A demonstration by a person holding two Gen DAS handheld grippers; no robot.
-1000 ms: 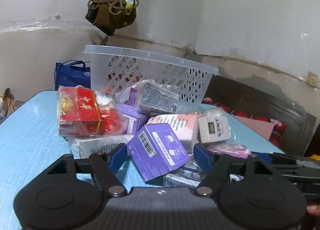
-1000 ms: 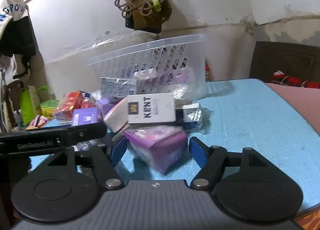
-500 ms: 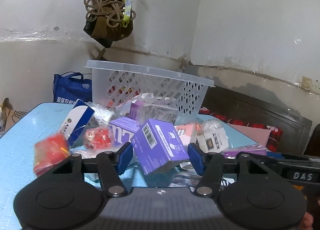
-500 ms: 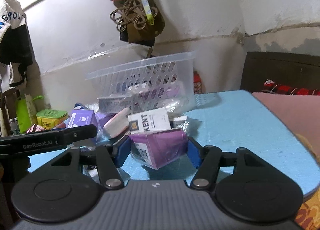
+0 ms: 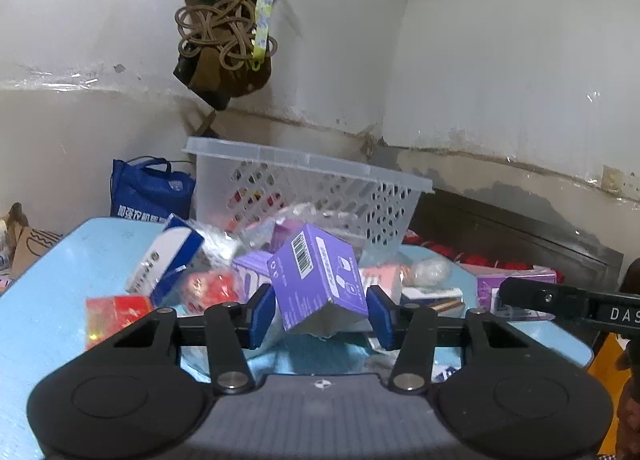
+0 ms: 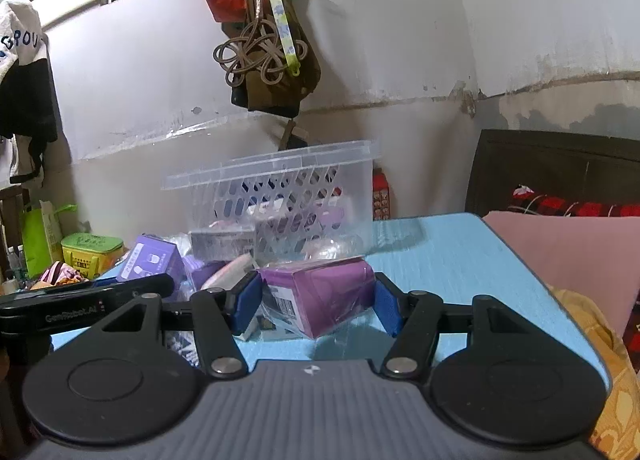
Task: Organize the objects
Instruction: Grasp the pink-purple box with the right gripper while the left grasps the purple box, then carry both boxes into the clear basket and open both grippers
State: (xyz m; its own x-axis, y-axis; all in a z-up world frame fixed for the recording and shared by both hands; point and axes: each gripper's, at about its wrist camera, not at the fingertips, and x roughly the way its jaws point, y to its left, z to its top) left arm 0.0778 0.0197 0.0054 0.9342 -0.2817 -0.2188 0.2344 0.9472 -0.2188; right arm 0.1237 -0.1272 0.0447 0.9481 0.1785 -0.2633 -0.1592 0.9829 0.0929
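My left gripper (image 5: 320, 314) has its jaws closing on a purple barcode box (image 5: 320, 272); both blue pads touch its sides and it hangs tilted above the pile. My right gripper (image 6: 316, 306) is shut on a purple plastic-wrapped pack (image 6: 320, 294), held just above the blue table (image 6: 460, 256). Behind both stands a clear perforated basket (image 5: 312, 188) (image 6: 280, 196) with a few packs inside. The pile in front of it holds a blue-and-white box (image 5: 168, 260), a red pack (image 5: 116, 312) and a pink box (image 5: 384, 276).
A bundle of cords and bags (image 5: 228, 32) hangs on the wall above the basket. A blue bag (image 5: 148, 192) sits behind the table at the left. A dark headboard (image 5: 500, 236) and a pink cushion (image 6: 560, 256) are on the right. A green tub (image 6: 92, 252) stands far left.
The left jaws narrowed onto the purple box, which rose and tilted; the red pack slid down to the pile's left. The right jaws closed on the purple pack and lifted it.
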